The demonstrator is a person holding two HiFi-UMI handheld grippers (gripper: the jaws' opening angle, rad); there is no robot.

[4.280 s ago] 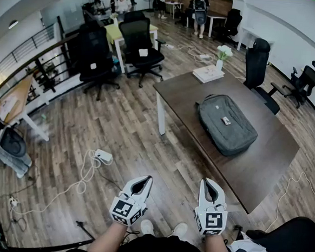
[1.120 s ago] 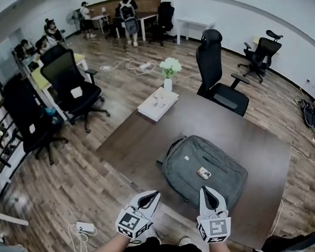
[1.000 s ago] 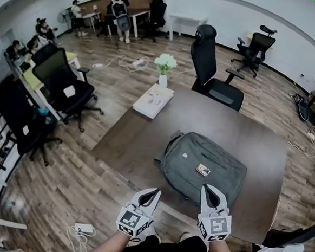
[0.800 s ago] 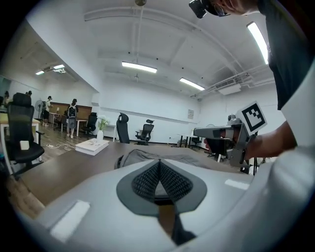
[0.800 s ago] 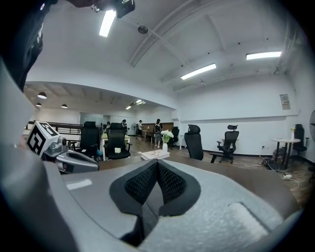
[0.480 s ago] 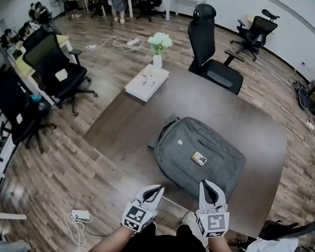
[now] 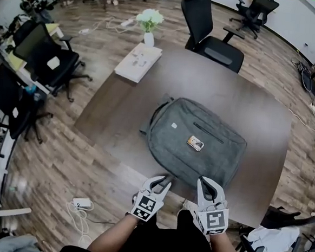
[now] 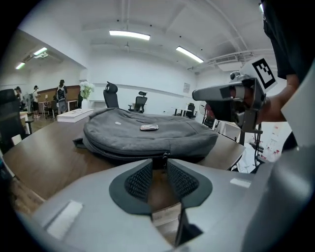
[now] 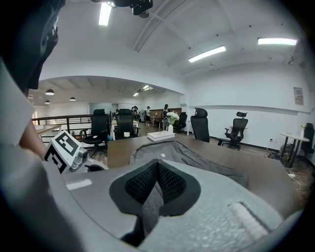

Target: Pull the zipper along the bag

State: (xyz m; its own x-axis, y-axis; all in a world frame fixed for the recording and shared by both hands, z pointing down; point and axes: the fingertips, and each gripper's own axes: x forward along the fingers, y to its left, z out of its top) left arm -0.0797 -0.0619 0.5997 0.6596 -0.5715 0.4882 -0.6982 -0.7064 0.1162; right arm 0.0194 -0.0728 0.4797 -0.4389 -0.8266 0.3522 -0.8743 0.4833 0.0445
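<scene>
A grey backpack [image 7: 194,139] lies flat near the middle of the dark brown desk [image 7: 256,117]. Its long side faces the person, and a small tag [image 7: 195,143] rests on its top panel.

Both grippers are at the backpack's 6 o'clock edge in the head view. The left gripper [image 7: 166,179] is toward 7 o'clock and the right gripper [image 7: 204,182] just beside it toward 5 o'clock.

In the left gripper view the jaws of the left gripper [image 8: 158,166] are opening. They stand spread with bare desk showing in the gap. The zipper pull [image 8: 165,156] hangs from the zipper line on the bag's near side wall, straight ahead at 12 o'clock and just beyond the fingertips, not between the pads.

In the right gripper view the jaws of the right gripper [image 9: 157,165] are pressed together with the tips meeting. They hang over the backpack's near edge, whose grey fabric runs away from them toward 1 o'clock.

Beyond the backpack, at its 11 o'clock in the head view, a white book [image 7: 137,62] lies on the desk corner. A vase of white flowers [image 7: 149,25] stands beside it. A black office chair [image 7: 208,29] stands at the desk's 12 o'clock side.
</scene>
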